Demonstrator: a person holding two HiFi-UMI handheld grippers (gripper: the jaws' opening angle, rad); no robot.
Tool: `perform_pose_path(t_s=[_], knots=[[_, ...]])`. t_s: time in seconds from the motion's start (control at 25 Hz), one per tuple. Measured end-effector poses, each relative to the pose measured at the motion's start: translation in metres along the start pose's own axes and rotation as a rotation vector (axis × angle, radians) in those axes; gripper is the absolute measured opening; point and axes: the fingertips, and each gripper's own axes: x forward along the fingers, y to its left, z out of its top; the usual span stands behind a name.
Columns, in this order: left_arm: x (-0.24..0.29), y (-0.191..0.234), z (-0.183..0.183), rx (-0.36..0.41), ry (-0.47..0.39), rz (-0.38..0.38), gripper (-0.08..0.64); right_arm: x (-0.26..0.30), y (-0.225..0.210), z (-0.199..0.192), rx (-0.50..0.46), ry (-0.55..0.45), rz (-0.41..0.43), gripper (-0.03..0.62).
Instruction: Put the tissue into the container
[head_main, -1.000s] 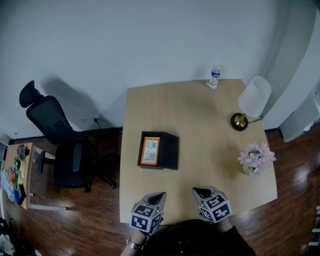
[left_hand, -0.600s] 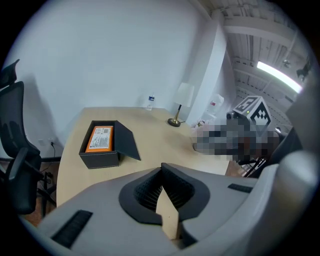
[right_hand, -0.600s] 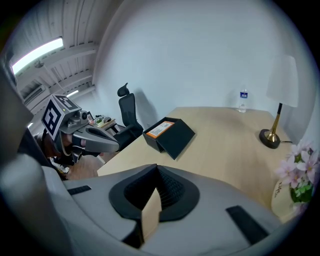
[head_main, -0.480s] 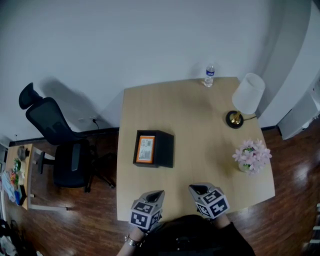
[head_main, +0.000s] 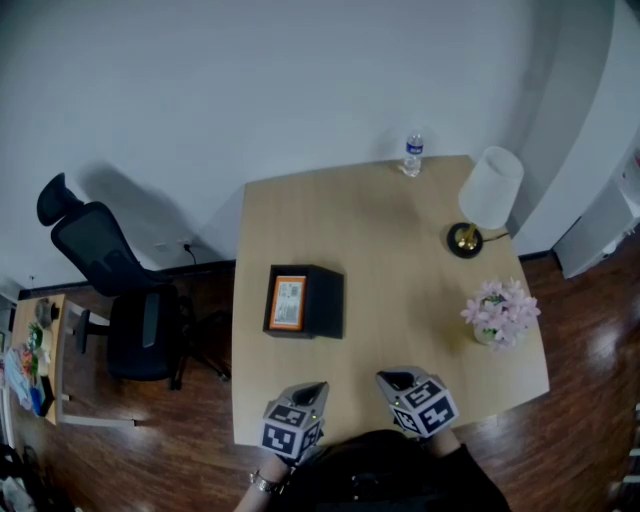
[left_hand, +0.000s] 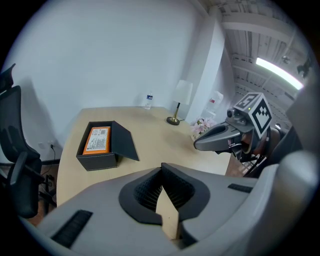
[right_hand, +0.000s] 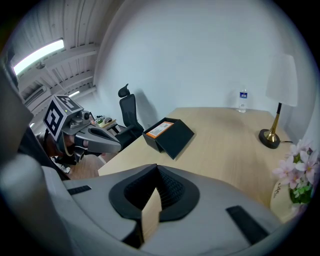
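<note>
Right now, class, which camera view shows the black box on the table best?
The left gripper view: the black box looks largest there, lid open, its orange-labelled pack plain inside. The head view shows the box small, from above. The right gripper view shows it farther off, from the lid side.

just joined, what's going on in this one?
A person holds the left hand-held gripper and the right hand-held gripper over the near edge of the table, both shut and empty. The black box sits open mid-table with an orange-labelled pack lying in it. A bottle, lamp and flowers stand along the far and right sides. Neither gripper is touching anything.
</note>
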Motion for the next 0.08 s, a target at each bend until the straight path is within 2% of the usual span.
perform_pose_path(t_s=[0.08], knots=[[0.0006, 0.0, -0.0001, 0.003, 0.003, 0.002, 0.0, -0.0003, -0.0004, -0.0008, 0.0, 0.001, 0.002, 0.003]])
